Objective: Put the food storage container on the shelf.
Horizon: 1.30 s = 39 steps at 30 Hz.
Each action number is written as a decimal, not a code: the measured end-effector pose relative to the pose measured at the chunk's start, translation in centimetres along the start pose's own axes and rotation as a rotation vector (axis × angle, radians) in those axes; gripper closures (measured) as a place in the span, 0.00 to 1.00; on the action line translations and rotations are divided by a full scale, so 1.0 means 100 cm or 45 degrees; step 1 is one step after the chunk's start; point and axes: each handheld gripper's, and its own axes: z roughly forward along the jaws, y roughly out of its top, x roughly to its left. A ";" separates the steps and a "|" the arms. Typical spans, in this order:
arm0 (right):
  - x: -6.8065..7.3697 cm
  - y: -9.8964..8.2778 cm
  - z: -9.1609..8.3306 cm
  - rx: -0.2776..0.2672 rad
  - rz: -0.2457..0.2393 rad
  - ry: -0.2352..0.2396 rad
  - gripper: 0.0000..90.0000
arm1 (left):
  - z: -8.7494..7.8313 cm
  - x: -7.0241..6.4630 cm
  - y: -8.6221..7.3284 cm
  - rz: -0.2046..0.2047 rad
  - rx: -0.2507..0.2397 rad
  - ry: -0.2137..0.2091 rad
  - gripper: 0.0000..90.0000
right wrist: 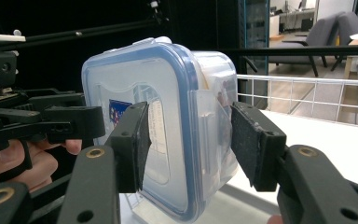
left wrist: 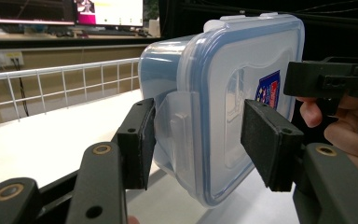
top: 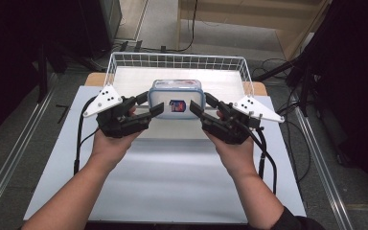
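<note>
High view: both hand-held grippers, left and right, clamp a lidded container above the white table.

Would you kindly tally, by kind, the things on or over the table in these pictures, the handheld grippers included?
Clear containers with blue-rimmed lid: 1
White wire baskets: 1
Handheld grippers: 2, the left gripper and the right gripper, one at each side of the container
Total: 4
</note>
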 end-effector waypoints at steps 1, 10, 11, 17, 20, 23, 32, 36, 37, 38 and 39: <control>-0.002 0.002 0.003 0.003 0.001 -0.001 0.55 | 0.002 0.003 0.001 -0.002 0.006 -0.003 0.52; -0.018 0.013 0.023 0.019 0.023 -0.023 0.54 | 0.019 0.021 0.013 -0.018 0.028 0.001 0.52; -0.020 0.013 0.024 0.016 0.023 -0.024 0.54 | 0.021 0.022 0.014 -0.010 0.031 0.000 0.52; -0.027 0.010 0.031 0.025 0.042 -0.032 0.54 | 0.028 0.030 0.011 -0.005 0.034 -0.008 0.52; -0.029 0.011 0.033 0.057 0.063 -0.026 0.54 | 0.030 0.033 0.011 -0.046 0.058 -0.019 0.52; -0.033 0.014 0.035 0.103 0.106 -0.026 0.55 | 0.033 0.039 0.014 -0.120 0.121 -0.043 0.52; -0.043 0.017 0.038 0.211 0.265 0.009 0.56 | 0.036 0.047 0.017 -0.240 0.199 -0.085 0.53; -0.047 0.017 0.039 0.240 0.330 0.036 0.57 | 0.035 0.050 0.018 -0.283 0.215 -0.096 0.54; -0.048 0.016 0.040 0.242 0.336 0.037 0.57 | 0.035 0.050 0.018 -0.284 0.224 -0.096 0.54; -0.049 0.016 0.040 0.249 0.337 0.036 0.57 | 0.036 0.050 0.017 -0.288 0.230 -0.094 0.54; -0.049 0.016 0.040 0.256 0.334 0.035 0.57 | 0.036 0.051 0.017 -0.284 0.241 -0.094 0.54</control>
